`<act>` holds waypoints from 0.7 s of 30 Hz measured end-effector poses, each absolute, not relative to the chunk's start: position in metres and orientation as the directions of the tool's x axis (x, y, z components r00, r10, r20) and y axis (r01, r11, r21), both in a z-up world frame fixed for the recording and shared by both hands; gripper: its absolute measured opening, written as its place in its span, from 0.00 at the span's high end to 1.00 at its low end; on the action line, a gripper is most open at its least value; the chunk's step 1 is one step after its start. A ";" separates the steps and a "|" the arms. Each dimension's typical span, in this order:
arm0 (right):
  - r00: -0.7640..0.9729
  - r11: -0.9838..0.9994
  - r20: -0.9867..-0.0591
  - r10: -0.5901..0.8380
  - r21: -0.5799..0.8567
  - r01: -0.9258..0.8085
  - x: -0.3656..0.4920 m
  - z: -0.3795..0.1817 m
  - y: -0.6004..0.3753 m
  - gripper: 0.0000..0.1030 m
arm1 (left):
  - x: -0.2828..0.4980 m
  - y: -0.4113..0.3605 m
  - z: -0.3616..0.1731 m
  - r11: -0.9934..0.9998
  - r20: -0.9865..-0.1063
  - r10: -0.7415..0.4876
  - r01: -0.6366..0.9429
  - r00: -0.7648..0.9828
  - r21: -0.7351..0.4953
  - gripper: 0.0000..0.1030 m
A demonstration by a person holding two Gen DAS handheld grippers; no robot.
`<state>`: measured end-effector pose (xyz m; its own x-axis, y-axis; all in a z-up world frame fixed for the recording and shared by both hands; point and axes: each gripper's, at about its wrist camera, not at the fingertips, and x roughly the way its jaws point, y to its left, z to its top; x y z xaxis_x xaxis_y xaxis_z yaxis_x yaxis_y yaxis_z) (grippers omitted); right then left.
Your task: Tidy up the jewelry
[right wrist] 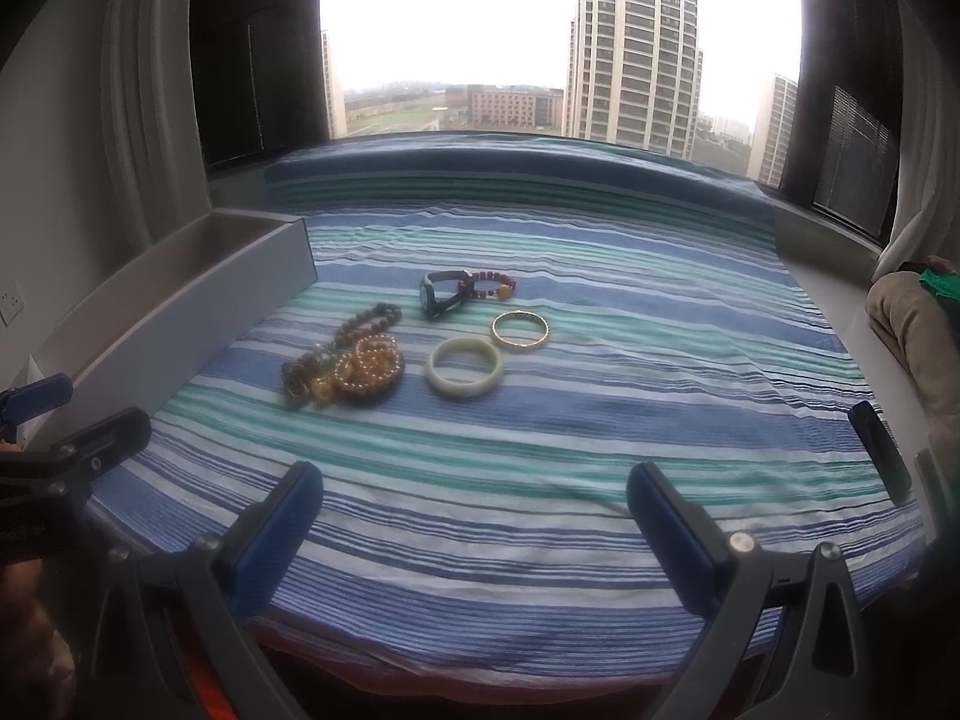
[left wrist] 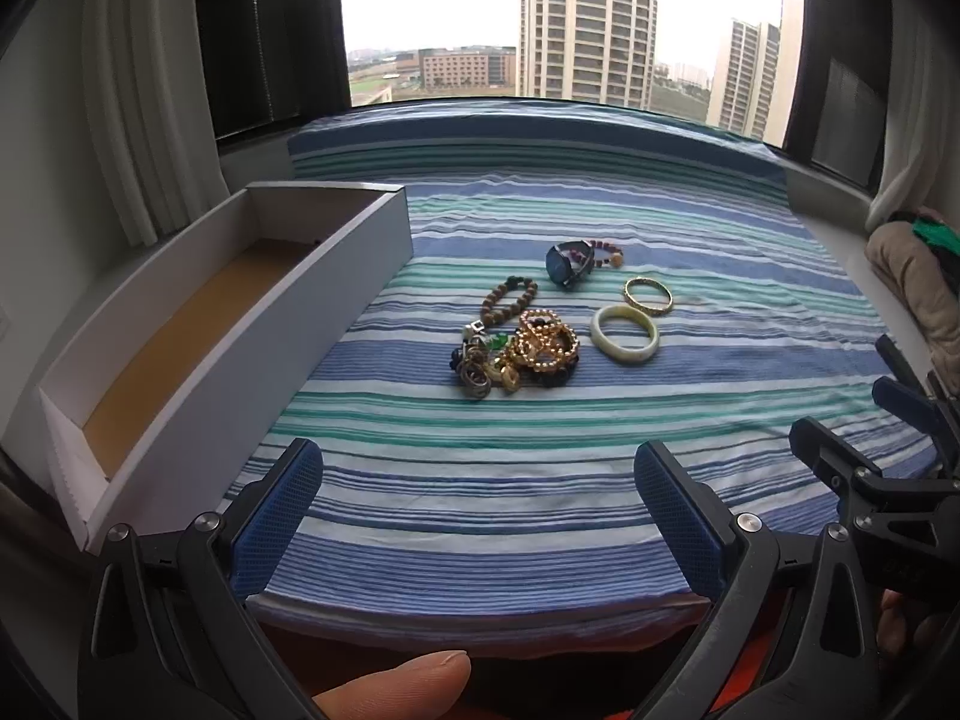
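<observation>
Jewelry lies in the middle of a striped cloth (left wrist: 540, 480): a heap of gold bead bracelets and rings (left wrist: 522, 351) (right wrist: 354, 369), a brown bead bracelet (left wrist: 509, 297), a white bangle (left wrist: 624, 334) (right wrist: 465, 367), a gold bangle (left wrist: 647, 295) (right wrist: 519, 330), a dark watch (left wrist: 567, 264) (right wrist: 441, 294) and a red bead bracelet (left wrist: 606, 252) (right wrist: 492, 285). An open white box (left wrist: 198, 354) (right wrist: 180, 312) stands at the left. My left gripper (left wrist: 480, 516) is open and empty at the near edge. My right gripper (right wrist: 474, 522) is open and empty too.
A window with high-rise towers lies beyond the cloth's far edge. White curtains (left wrist: 138, 90) hang at both sides. A beige bundle (left wrist: 912, 282) (right wrist: 918, 324) lies at the right edge. The right gripper's body (left wrist: 888, 456) shows at right in the left wrist view.
</observation>
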<state>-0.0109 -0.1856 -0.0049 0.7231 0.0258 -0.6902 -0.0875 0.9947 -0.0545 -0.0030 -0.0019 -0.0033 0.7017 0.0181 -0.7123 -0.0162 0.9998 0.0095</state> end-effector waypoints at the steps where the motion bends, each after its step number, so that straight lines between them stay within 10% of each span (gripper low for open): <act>1: 0.724 0.995 -0.690 0.026 -0.055 -0.088 -0.011 -0.005 -0.185 0.00 | -0.003 -0.002 -0.003 1.000 -0.712 0.018 -0.014 0.702 0.011 0.00; 21: 0.706 0.994 -0.708 0.031 -0.053 -0.097 -0.009 -0.012 -0.183 0.00 | -0.002 0.000 -0.009 1.000 -0.717 0.026 -0.028 0.696 0.009 0.00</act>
<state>-0.0087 -0.1825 -0.0118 0.7060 0.0307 -0.7076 -0.0967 0.9939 -0.0534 -0.0025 0.0002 -0.0085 0.6962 0.0259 -0.7174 -0.0277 0.9996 0.0092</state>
